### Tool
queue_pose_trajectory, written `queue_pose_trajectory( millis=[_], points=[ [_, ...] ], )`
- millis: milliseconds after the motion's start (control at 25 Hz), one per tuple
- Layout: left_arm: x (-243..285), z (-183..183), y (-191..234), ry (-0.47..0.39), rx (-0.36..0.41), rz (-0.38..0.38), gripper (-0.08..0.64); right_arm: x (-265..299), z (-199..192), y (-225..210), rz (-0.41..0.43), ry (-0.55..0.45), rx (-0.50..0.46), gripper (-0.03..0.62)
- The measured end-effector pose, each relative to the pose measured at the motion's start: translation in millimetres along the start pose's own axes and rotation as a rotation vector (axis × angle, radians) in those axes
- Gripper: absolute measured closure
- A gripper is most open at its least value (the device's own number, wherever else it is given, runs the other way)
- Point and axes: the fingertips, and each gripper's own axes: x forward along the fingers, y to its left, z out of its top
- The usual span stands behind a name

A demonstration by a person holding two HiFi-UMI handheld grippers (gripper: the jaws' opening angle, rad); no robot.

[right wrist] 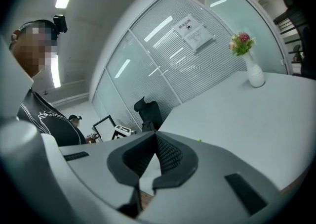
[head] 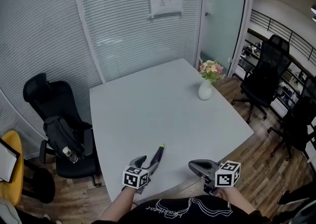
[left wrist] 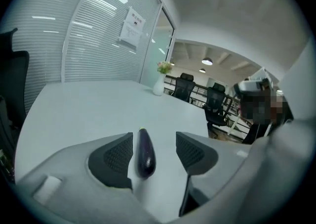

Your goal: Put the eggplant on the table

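A dark purple eggplant (head: 157, 156) with a green stem lies on the pale grey table (head: 163, 109) near its front edge. My left gripper (head: 148, 162) stands open around it. In the left gripper view the eggplant (left wrist: 145, 155) rests lengthwise on the tabletop between the two dark pads, closer to the left one, and a clear gap separates it from the right pad. The left gripper (left wrist: 154, 141) presses on nothing. My right gripper (head: 196, 167) hovers at the table's front edge to the right, and in its own view the right gripper (right wrist: 155, 155) is shut and holds nothing.
A white vase of flowers (head: 206, 88) stands at the table's far right. A black office chair (head: 57, 119) stands left of the table and others (head: 264, 72) stand to the right. A yellow seat (head: 11, 168) is at the far left. Glass walls with blinds rise behind.
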Motion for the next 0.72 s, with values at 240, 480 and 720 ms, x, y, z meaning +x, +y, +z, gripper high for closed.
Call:
queue_pose_trajectory(
  millis=[240, 480, 720],
  points=[
    [-46, 65, -45, -0.16, 0.006, -0.097, 0.291, -1, 8, 13, 0.024, -0.029, -0.044, 0.583],
    [-81, 104, -99, -0.243, -0.018, -0.26, 0.391, -3, 11, 25, 0.05, -0.043, -0.055, 0.583],
    [-104, 119, -124, -0.294, -0.085, -0.376, 0.501, -2, 14, 38, 0.084, -0.056, -0.073, 0.583]
  ],
)
